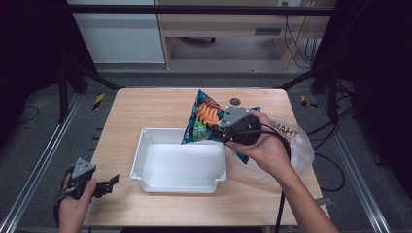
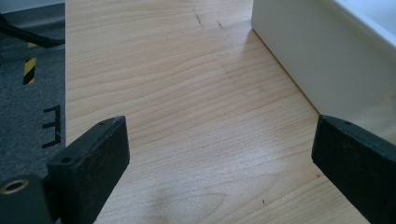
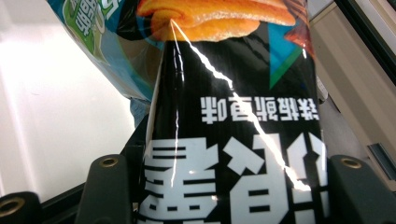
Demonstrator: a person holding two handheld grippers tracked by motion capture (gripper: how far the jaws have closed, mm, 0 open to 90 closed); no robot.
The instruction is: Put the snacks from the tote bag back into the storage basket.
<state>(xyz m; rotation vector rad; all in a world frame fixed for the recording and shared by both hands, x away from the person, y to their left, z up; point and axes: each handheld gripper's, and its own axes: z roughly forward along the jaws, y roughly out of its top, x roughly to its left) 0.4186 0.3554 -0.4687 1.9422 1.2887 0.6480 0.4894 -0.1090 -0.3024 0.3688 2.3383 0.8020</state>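
Observation:
A blue and black snack bag [image 1: 201, 118] with orange chips printed on it hangs tilted over the far right corner of a white plastic bin [image 1: 141, 145]. My right gripper [image 1: 228, 130] is shut on the snack bag [image 3: 233, 140], whose black panel with white lettering sits between the jaws. My left gripper [image 1: 112, 182] is at the table's front left corner, open, with bare wood between its fingers [image 2: 93, 158]. The bin's white wall [image 2: 308, 51] rises just right of the left gripper.
A clear plastic bag [image 1: 296, 141] with printed letters lies on the wooden table [image 1: 145, 104] under the right hand. A small dark disc [image 1: 235, 101] sits near the table's far edge. Black frame posts and cables surround the table.

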